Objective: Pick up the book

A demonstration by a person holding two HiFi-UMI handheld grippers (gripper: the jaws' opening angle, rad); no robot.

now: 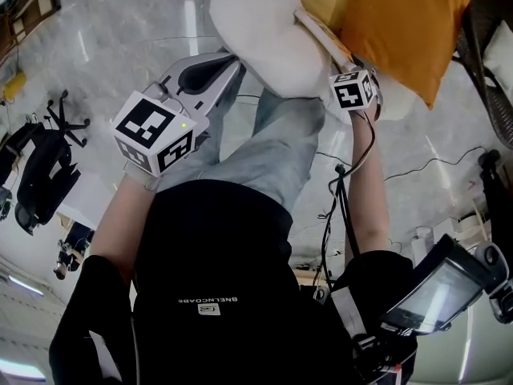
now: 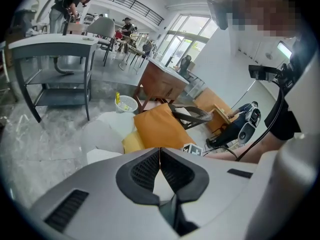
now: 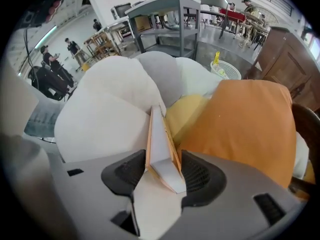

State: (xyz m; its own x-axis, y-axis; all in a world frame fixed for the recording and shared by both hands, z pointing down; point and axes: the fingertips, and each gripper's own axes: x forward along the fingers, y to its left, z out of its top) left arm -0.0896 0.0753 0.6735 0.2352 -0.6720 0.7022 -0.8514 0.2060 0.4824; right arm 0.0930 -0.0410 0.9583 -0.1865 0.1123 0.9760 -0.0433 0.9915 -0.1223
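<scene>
At the far left, a black office chair [image 1: 40,171] stands on the pale marble floor [image 1: 120,22]. Next comes the left tool [image 2: 160,151], held out over the person's grey trouser leg [image 1: 276,147] with its marker cube towards the head camera. Its own view shows the two dark ribbed pads [image 2: 145,171] meeting at their tips, so it is closed with nothing between them. It points towards the heap of cushions but is clear of it.

Right of it lies a plump white pillow [image 1: 264,42], with a grey pillow [image 3: 160,74] and another white one behind it in the right gripper view. The thin book with orange-edged covers and white pages [image 3: 162,149] stands on edge in the cleft between the white pillow and a soft yellow cushion [image 3: 187,116]. The covers are slightly splayed, so the near end makes a narrow wedge.

The right tool [image 3: 164,156] points steeply down over that near end. Its jaws are spread wide, one on each side of the book, and each cover lies close along the inner edge of a pad. The book rests among the cushions and is not lifted.

Furthest right, a large orange fabric cushion [image 1: 409,22] leans against the yellow one.
</scene>
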